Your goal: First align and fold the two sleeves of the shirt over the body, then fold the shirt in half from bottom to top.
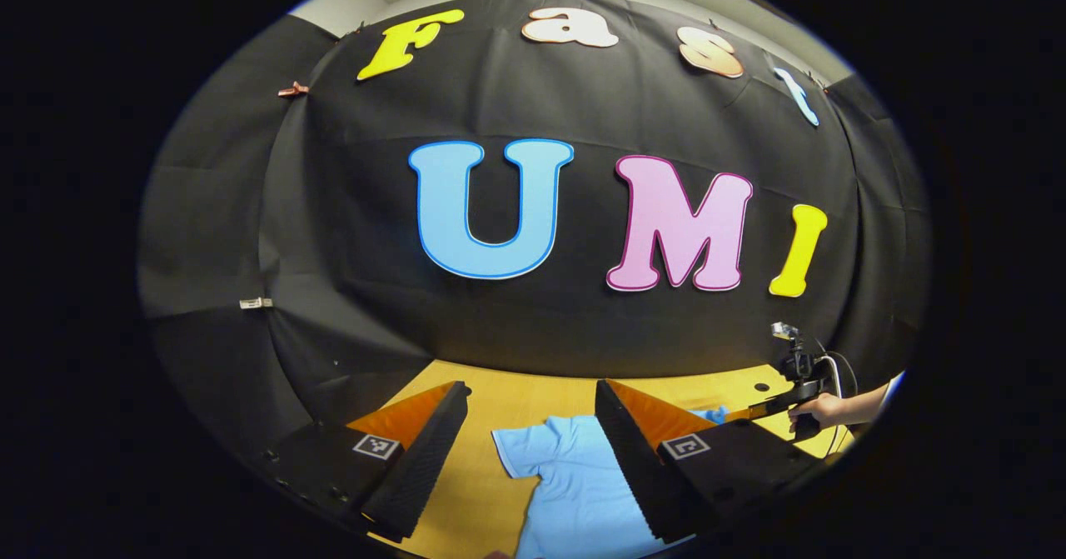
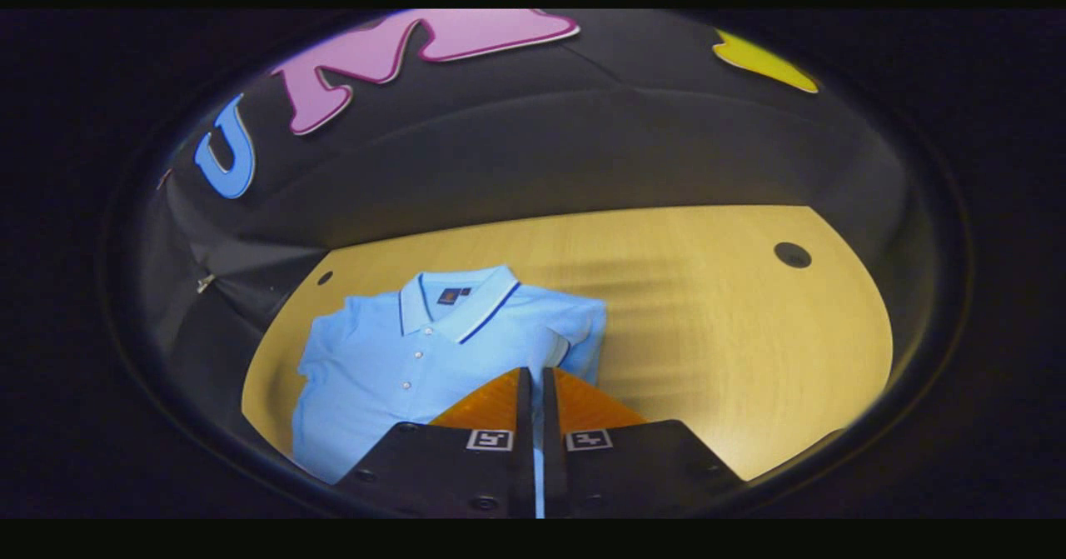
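Observation:
A light blue polo shirt (image 2: 391,367) lies face up on the wooden table (image 2: 708,334), collar toward the far wall. In the right gripper view my right gripper (image 2: 536,370) hovers over the shirt's sleeve side, its fingers nearly together with a thin strip of blue cloth between them. In the left gripper view my left gripper (image 1: 533,388) stands open above the shirt (image 1: 566,476), fingers apart over the collar area and one sleeve. Farther right there, a hand (image 1: 820,409) holds the right gripper (image 1: 737,414), its tip at a bit of blue cloth.
The booth's black cloth wall (image 1: 583,326) rises right behind the table's far edge. Small dark holes (image 2: 792,254) dot the tabletop. Bare wood stretches to the right of the shirt in the right gripper view.

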### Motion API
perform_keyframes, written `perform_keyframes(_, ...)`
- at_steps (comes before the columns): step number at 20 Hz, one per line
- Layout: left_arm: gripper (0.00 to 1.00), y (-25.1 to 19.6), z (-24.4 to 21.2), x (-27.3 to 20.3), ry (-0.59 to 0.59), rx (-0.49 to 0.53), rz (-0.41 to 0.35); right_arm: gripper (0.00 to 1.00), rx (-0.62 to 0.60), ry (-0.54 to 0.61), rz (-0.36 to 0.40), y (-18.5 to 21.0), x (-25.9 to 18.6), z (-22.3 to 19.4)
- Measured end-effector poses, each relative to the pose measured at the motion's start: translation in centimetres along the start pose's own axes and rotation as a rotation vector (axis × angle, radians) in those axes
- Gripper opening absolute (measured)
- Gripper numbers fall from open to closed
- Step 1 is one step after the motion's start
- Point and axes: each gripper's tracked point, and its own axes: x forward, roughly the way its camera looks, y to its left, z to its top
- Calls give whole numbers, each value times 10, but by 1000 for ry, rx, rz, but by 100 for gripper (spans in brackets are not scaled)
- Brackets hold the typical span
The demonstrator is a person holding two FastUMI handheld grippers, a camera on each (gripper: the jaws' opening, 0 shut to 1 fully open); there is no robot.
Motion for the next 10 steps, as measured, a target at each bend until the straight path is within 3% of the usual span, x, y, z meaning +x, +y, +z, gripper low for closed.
perform_keyframes(2,99,3,-13,8,27,1,-9,2,-42,49,-12,4,11,-19)
perform_keyframes(4,99,2,-29,18,61,-5,-27,15,-7,79,-1,10,19,-32)
perform_keyframes(5,99,1,-39,25,79,-20,-49,42,19,68,4,10,21,-32)
perform_keyframes(8,99,12,-69,53,162,-63,-59,82,50,2,20,11,5,-17)
perform_keyframes(10,98,21,-82,76,190,-81,-45,91,43,-41,21,8,-17,-4)
